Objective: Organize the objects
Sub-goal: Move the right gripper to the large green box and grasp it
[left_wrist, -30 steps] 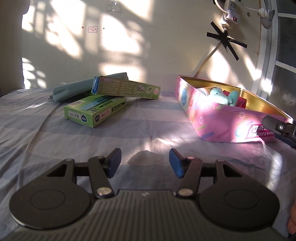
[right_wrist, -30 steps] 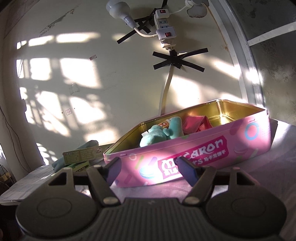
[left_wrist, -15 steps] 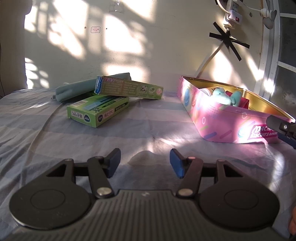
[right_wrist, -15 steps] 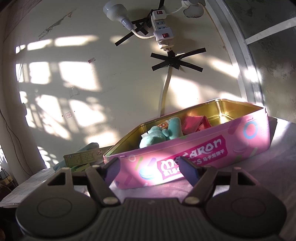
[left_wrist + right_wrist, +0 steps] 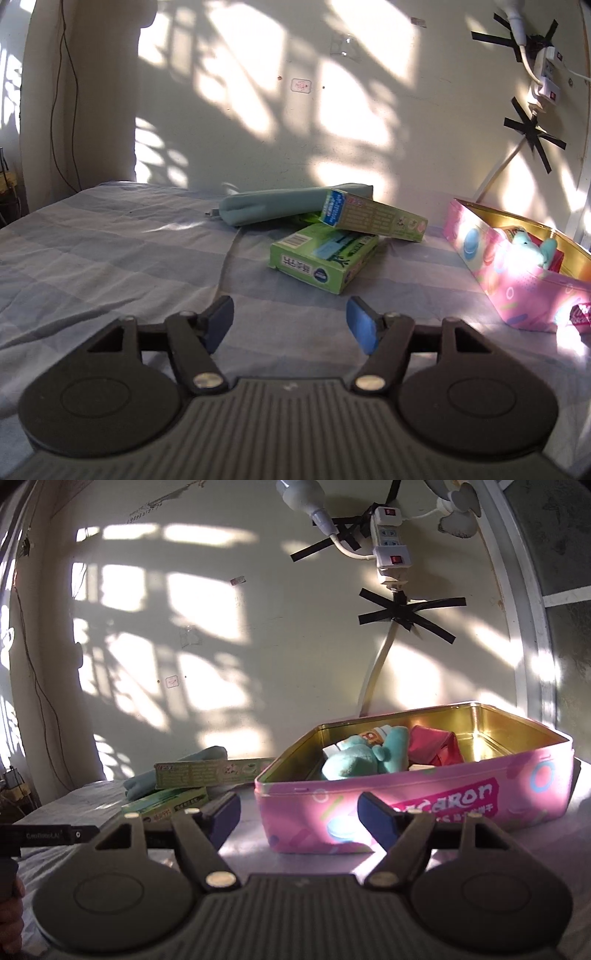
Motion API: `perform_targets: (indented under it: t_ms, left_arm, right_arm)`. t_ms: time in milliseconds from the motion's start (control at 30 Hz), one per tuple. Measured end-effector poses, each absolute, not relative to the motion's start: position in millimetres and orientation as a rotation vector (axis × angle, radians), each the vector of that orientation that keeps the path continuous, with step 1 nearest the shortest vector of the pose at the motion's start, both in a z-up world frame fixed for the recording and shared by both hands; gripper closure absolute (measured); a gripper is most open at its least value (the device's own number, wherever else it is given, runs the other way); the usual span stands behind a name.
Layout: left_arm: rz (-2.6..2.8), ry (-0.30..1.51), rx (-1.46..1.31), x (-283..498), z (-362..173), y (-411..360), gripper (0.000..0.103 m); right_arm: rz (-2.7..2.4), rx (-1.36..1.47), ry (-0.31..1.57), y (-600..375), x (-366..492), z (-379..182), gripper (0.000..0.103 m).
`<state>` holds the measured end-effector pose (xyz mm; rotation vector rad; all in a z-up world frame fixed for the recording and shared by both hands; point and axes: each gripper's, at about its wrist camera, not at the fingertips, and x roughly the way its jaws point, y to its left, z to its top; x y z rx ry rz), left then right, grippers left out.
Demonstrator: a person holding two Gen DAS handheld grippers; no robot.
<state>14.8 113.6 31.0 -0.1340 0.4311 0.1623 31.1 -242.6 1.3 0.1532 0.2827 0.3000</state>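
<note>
A green box (image 5: 325,260) lies on the striped bedsheet (image 5: 110,251). A longer green toothpaste box (image 5: 373,219) rests on top of it, and a teal pouch (image 5: 280,206) lies behind. My left gripper (image 5: 290,325) is open and empty, just short of the green box. An open pink tin (image 5: 417,801) holds a teal plush toy (image 5: 362,757) and a red packet (image 5: 432,746); it also shows in the left wrist view (image 5: 517,280). My right gripper (image 5: 299,814) is open and empty, close to the tin's near wall.
A wall (image 5: 258,92) stands right behind the bed. A power strip (image 5: 388,550) and cable are taped to it above the tin. A window frame (image 5: 532,627) is at the right. The left gripper's body (image 5: 44,836) shows at the left edge of the right wrist view.
My left gripper has swung left and moved closer to the green boxes, so the tin now sits at its far right. My right gripper has edged closer to the tin. Both stay open.
</note>
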Motion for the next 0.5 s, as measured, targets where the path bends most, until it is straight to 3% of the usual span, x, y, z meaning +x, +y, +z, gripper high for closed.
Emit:
perform_targets:
  t_ms: [167,333,500]
  left_arm:
    - [0.314,0.408,-0.183,15.0,27.1,170.0,0.034]
    - [0.294,0.424,-0.380,14.4,17.7,205.2,0.034]
    - [0.281,0.391,-0.380,11.6,18.0,201.4,0.034]
  right_arm:
    - [0.493,0.045,0.372,-168.4,53.7,8.7,0.030]
    - [0.616,-0.040,0.488,-90.3,93.3,1.4,0.019]
    - [0.539,0.016,0.620,-31.4,139.4,-8.1,0.005]
